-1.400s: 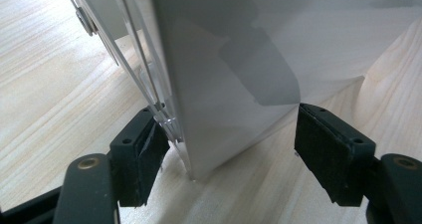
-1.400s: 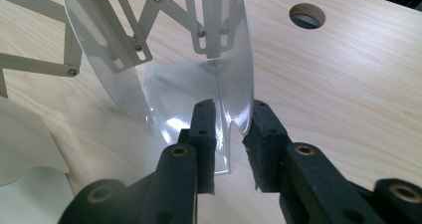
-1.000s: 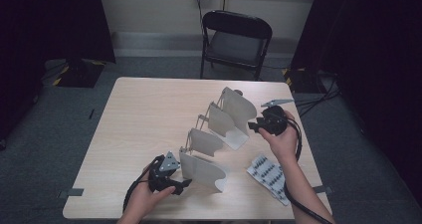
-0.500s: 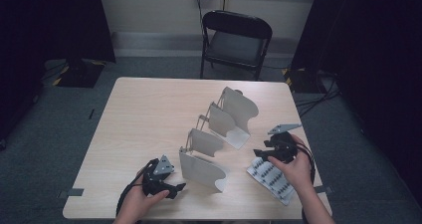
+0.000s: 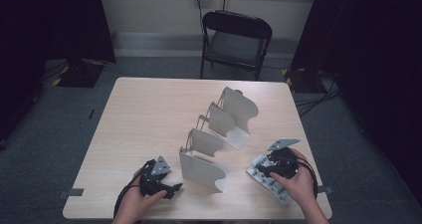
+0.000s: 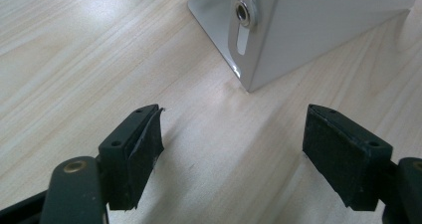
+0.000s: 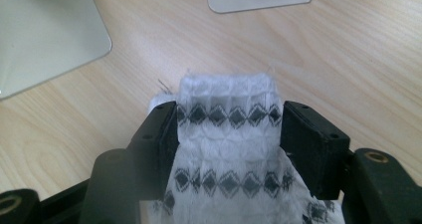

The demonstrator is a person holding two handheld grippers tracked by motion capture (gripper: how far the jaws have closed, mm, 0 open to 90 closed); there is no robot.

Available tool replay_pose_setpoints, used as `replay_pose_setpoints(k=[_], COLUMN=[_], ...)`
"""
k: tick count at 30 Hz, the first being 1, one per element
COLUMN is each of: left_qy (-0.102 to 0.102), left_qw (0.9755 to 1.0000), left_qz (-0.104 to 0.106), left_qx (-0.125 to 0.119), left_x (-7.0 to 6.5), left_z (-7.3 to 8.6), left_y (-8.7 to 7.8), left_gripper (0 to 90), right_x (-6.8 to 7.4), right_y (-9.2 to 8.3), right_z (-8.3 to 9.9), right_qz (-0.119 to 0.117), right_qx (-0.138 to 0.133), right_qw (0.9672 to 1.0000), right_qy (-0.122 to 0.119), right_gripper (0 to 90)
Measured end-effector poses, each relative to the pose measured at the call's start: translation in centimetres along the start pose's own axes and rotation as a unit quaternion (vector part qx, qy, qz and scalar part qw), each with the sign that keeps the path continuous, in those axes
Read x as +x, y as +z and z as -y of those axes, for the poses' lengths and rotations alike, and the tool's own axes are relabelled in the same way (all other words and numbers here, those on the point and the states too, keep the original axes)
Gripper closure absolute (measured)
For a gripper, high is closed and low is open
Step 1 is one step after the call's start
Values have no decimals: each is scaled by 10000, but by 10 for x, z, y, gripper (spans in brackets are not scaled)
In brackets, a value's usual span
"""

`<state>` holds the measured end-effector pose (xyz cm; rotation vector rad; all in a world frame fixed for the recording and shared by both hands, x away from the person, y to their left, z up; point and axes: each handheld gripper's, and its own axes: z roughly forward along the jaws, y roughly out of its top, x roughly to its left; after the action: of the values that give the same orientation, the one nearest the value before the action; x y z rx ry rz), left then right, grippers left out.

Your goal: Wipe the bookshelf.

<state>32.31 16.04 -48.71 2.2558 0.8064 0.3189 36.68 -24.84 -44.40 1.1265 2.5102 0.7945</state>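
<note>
The white cloth [image 5: 269, 178] with black diamonds lies long from 10 to 4 o'clock. The right gripper [image 7: 229, 129], just opening, straddles it, perhaps touching; the left gripper [image 6: 231, 149] stands open.

A row of four upright metal brackets [image 5: 219, 134] cuts slantwise across my table [image 5: 144, 119], from the near middle toward the far right. Left of it the wood lies bare, giving me wide passage. On the right, only a narrow strip remains, and the cloth [image 5: 268, 178] takes up its near end.
</note>
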Motion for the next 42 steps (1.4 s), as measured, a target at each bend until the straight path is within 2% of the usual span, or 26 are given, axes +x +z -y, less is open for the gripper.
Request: replay_pose_setpoints(k=[8,11,13,16,23,28,34,38,42], left_qy=[-3,-40,-3,6,-32,-32,-35,-42,-33], left_qw=[10000,10000,10000,10000,10000,10000,10000,10000,10000], left_qz=[16,13,5,2,-14,-16,-22,11,25], left_qx=[27,25,33,41,70,34,49,16,25], left_x=[0,0,0,0,1,1,3,3,3], left_z=[1,1,1,1,3,4,3,1,0], left_y=[2,3,2,1,0,-1,-4,-6,-9], left_gripper=[233,233,233,233,233,233,233,233,233], right_x=[4,6,7,7,3,-4,-4,0,5], right_y=[12,21,23,24,23,21,11,-1,-16], right_z=[11,11,9,8,11,11,-4,-23,-45], right_qz=[56,136,268,418,574,424,329,289,95], right_qx=[129,311,349,373,225,162,75,-72,-309], right_qw=[9999,9994,9990,9983,9981,9985,9989,9993,9991], right_qy=[-16,-62,-123,-165,-31,300,329,239,275], right_gripper=[394,404,445,561,729,759,767,767,766])
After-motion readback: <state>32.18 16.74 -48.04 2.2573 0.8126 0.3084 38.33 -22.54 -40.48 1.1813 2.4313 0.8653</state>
